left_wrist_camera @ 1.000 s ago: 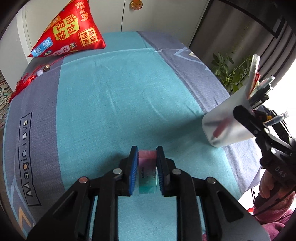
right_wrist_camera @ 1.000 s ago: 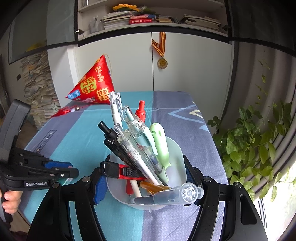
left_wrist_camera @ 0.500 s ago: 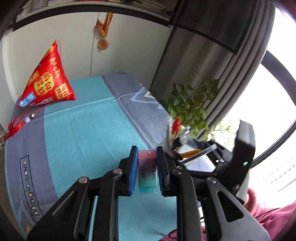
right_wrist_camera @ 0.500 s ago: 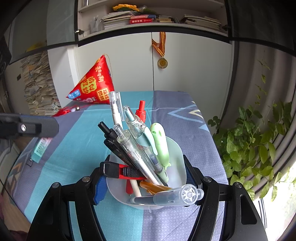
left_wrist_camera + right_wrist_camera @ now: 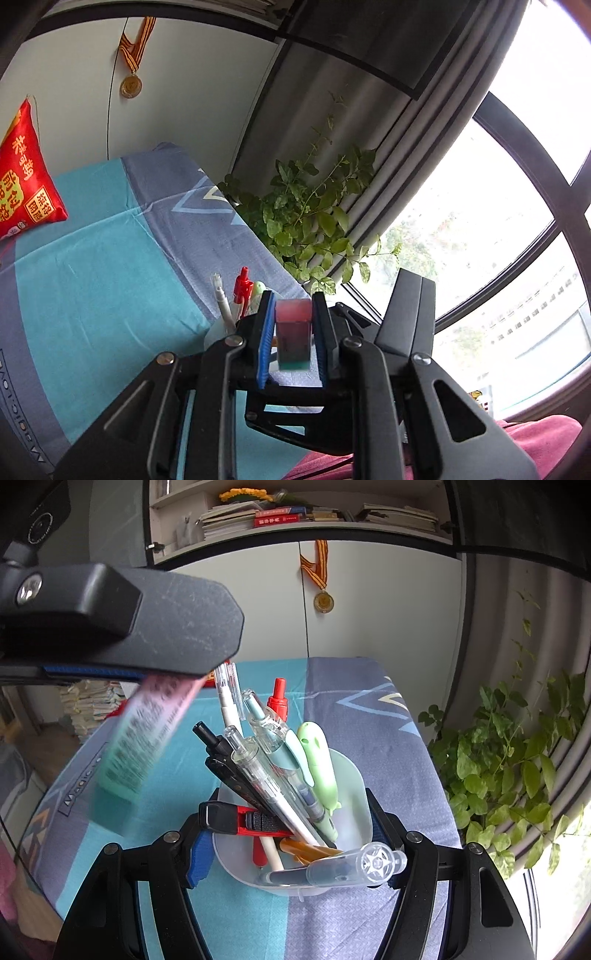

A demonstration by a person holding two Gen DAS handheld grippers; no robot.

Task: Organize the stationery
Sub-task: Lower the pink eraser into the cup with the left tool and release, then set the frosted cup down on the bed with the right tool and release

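Observation:
My left gripper [image 5: 293, 314] is shut on a pink-and-green eraser [image 5: 293, 334]. In the right wrist view the eraser [image 5: 147, 734] hangs, blurred, from the left gripper's finger [image 5: 122, 624], above and left of the cup. My right gripper [image 5: 291, 830] is shut on a translucent white pen cup [image 5: 347, 790] holding several pens, a red utility knife [image 5: 240, 819] and a green whale-shaped item [image 5: 319, 760]. The cup's pen tips [image 5: 242, 291] show just behind my left fingers.
The table has a teal and grey cloth [image 5: 369, 709]. A red triangular pouch [image 5: 26, 177] lies at its far left. A leafy plant [image 5: 517, 775] stands off the right edge. Cabinet doors with a hanging medal [image 5: 323, 602] are behind.
My left gripper has risen and swung right with the eraser, from low over the cloth to just above the pen cup. The right gripper and cup have stayed still.

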